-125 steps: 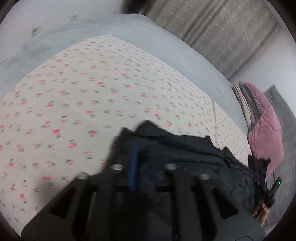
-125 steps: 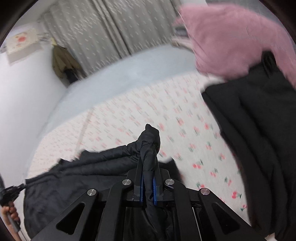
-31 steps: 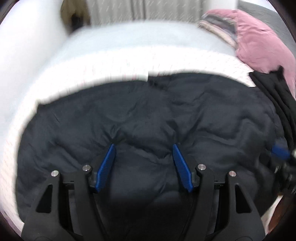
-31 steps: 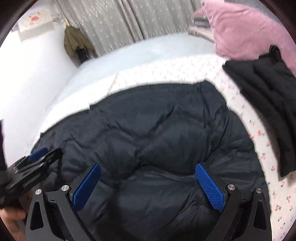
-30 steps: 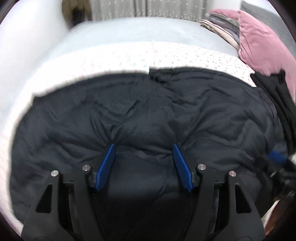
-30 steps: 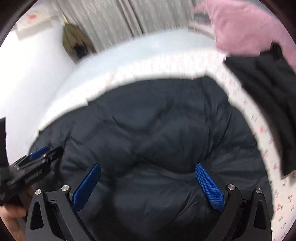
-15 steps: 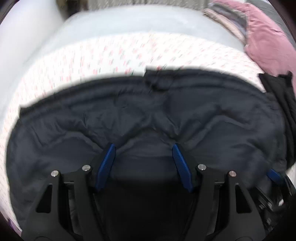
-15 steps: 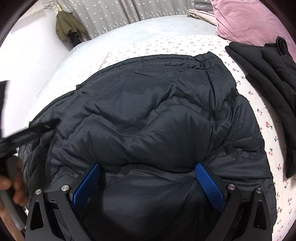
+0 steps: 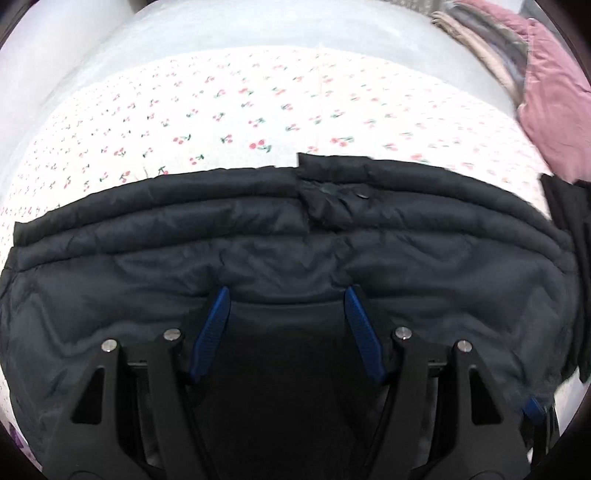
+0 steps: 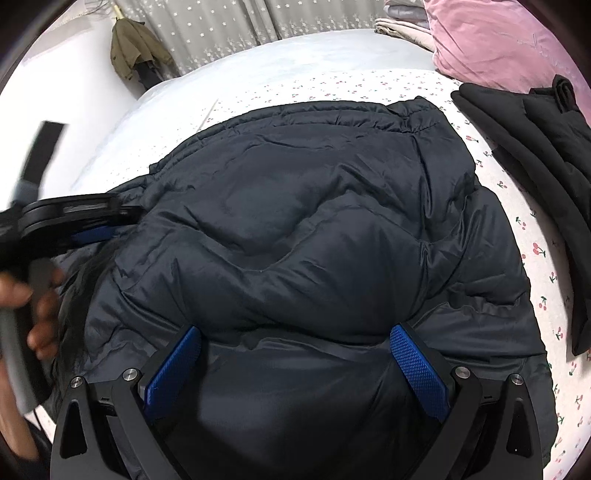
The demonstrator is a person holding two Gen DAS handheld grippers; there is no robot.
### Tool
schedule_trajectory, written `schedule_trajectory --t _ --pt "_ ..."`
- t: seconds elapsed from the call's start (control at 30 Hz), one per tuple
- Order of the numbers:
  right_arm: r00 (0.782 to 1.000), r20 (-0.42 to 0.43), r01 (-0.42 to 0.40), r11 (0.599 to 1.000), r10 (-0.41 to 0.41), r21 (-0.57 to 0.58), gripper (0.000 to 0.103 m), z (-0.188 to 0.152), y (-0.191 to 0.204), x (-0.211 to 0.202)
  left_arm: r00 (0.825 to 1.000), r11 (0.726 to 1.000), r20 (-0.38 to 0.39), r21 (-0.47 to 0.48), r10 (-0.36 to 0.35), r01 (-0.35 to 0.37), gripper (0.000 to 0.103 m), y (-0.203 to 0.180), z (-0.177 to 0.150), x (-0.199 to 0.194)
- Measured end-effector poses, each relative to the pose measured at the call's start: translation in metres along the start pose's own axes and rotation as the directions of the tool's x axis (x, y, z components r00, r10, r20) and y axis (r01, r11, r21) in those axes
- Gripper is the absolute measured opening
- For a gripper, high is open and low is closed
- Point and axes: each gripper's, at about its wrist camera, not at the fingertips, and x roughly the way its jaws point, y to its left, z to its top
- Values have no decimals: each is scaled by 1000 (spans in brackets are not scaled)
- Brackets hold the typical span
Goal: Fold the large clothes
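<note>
Both sets of fingers hang released, nothing gripped: left gripper [image 9: 286, 295], right gripper [image 10: 295, 338]; dark puffer jacket [image 10: 314, 240] lies flat on the bed [image 9: 258, 110] beneath both. Pinch one edge cleanly, fold inward

bed sheet [image 10: 535, 266] white with cherry print, under everything | pink pillow [image 10: 495, 40] at 1 o'clock | folded black garment [image 10: 524, 147] at 3 o'clock, lying on the sheet | olive coat [image 10: 136, 48] hanging at 11 o'clock before grey curtain [image 10: 258, 22]
</note>
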Motion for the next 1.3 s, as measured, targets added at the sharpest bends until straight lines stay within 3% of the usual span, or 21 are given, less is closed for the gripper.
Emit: schedule_trajectory --t 0.2,0.33,0.47,0.57,0.67,0.8,1.0,1.1,1.2,1.23,1.27,1.3 --pt "1000 6 -1 1000 1 -11 103 -4 2 0 999 998 -18 -58 -39 38 66 11 5 10" --pt "1000 2 -9 1000 9 -14 103 -4 -1 0 997 994 42 -90 -66 69 66 22 -9 -25" --pt "1000 6 -10 1000 10 -19 103 -4 -3 0 979 995 180 -5 -98 101 66 25 -66 -87" --pt "1000 12 3 1000 -3 -29 103 -5 -1 0 980 992 156 48 -126 119 66 24 -107 -95" --pt "1000 20 10 999 -9 -33 103 -7 1 -1 984 995 161 74 -74 63 66 23 -138 -86" --pt "999 50 17 1000 -16 -4 103 -15 3 -9 982 989 189 146 -25 -3 68 14 -150 -75" --pt "976 213 -79 989 51 125 103 -38 -20 -68 980 989 193 143 -51 23 68 21 -149 -76" --pt "960 272 -154 930 62 334 103 -52 -68 -91 978 988 199 149 -60 31 68 21 -154 -78" --pt "953 296 -234 767 60 598 103 -88 -127 -96 979 988 194 148 -69 41 69 22 -154 -78" --pt "947 319 -261 691 45 674 103 -107 -146 -98 979 988 193 147 -69 41 69 23 -155 -79" --pt "945 327 -262 646 20 717 103 -121 -156 -100 979 988 191 148 -69 41 69 21 -154 -78" --pt "944 329 -260 627 6 735 103 -131 -161 -101 979 988 191 147 -69 41 69 21 -154 -78"
